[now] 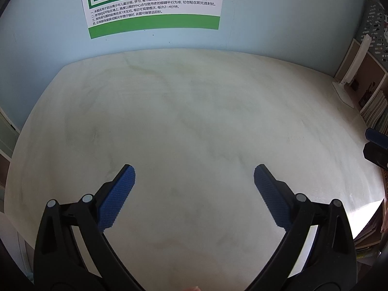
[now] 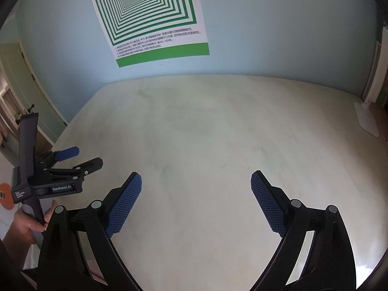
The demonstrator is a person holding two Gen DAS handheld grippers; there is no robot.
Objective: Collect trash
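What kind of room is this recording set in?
Probably a home study or child's room: a pale desk against a light blue wall, an eye-relaxation poster with green nested squares, and stacked books to the right.

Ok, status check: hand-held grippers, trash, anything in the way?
Left hand-held gripper open, empty, over the table. Right hand-held gripper open, empty. No trash in either view. Nothing blocking; only a white stand at the table's far right edge.

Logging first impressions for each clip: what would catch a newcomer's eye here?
The green-and-white nested-squares poster on the pale blue wall, above the table's far edge. Below it, the pale table shows no trash. Both the left hand-held gripper and the right hand-held gripper hang open over it.
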